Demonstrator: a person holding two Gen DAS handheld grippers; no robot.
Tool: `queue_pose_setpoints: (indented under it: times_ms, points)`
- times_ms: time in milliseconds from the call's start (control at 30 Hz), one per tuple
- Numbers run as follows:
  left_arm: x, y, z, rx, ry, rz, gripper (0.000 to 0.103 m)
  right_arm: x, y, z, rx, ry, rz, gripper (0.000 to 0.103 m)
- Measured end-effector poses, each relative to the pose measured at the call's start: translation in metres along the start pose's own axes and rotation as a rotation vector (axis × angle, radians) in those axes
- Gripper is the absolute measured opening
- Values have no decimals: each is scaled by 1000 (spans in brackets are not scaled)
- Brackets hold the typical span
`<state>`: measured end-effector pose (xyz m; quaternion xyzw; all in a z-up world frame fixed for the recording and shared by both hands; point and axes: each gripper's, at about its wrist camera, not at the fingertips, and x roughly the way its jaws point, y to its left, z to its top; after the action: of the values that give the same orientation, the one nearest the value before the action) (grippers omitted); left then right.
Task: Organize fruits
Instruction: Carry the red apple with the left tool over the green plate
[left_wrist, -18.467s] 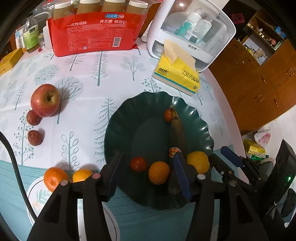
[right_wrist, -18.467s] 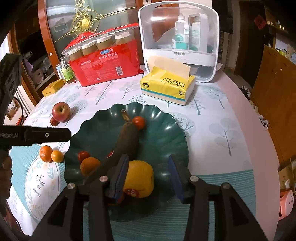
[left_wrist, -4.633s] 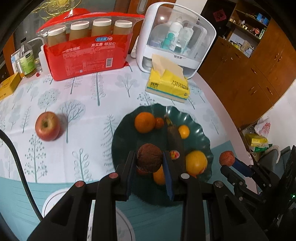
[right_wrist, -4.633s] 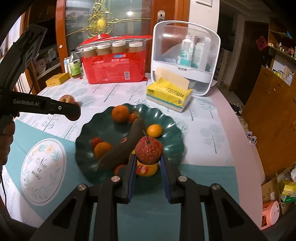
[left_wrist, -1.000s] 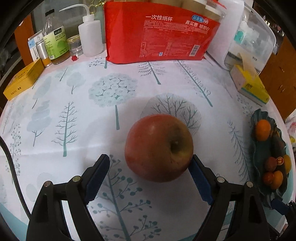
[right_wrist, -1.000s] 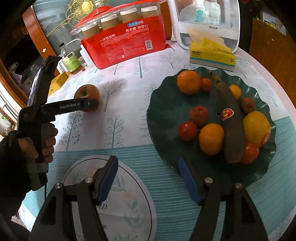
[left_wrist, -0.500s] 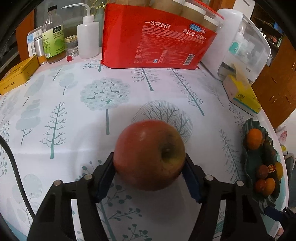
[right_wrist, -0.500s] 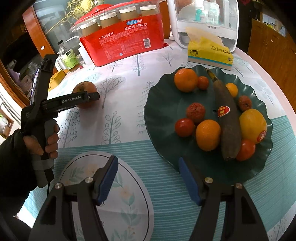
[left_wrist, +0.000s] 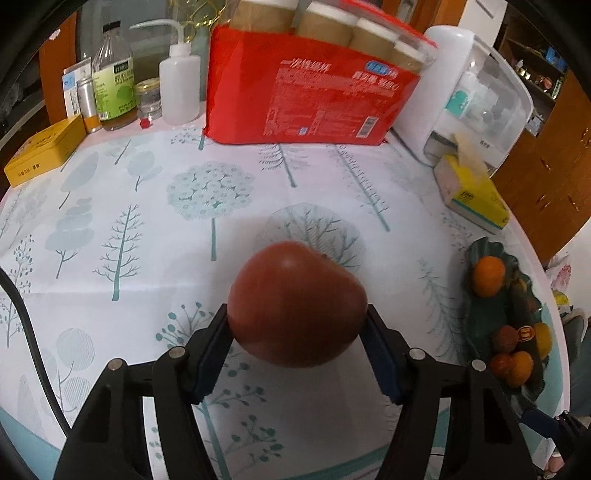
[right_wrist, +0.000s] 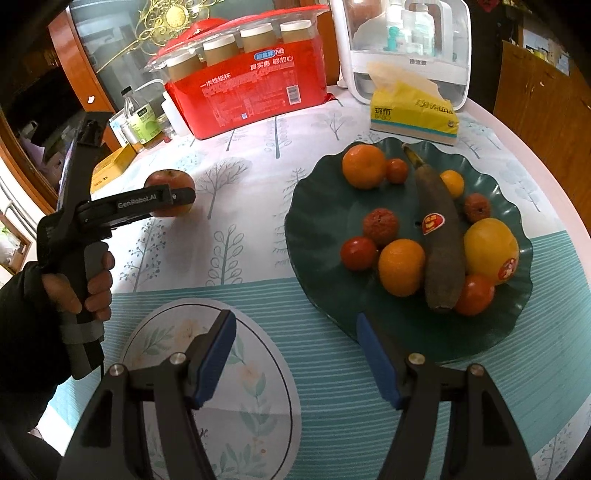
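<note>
Left hand-held gripper (left_wrist: 297, 332) clamps the apple (left_wrist: 295, 306) (lifted off the tablecloth (left_wrist: 147, 229)).

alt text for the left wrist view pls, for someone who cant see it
The left gripper holds a red apple between its blue pads above a tree-print tablecloth. Behind stand bottles and a red pack of paper cups; a green plate of fruit sits at the right edge.

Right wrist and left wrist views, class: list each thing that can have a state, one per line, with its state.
Apple: gripped, lifted off the tablecloth.
Left gripper: shut on the apple.
Right gripper: open, holding nothing.
Green plate: loaded with fruit.
Tissue box: open, tissue sticking out.
</note>
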<state>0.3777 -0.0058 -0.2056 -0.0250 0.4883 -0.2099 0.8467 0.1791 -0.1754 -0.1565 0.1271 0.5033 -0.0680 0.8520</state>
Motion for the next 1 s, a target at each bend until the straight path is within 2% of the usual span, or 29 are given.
queue_pose_setpoints:
  times_ms: [133,467,800,1000]
  points:
    - [-8,-13,-1,11,-15,-10,66,-7,-5,-2,-2,-8,12,68]
    - [6,-27,-7,-23,65,62,66,-21,-30,-7,-6,-18,19,68]
    - [-3,-43,-8,-51,-15,57,65,-29,-60,-8,-3,-9,14,68]
    - [-9,-63,-14,-59,-32,45,65,-33,-76,-6,-20,-3,25,68]
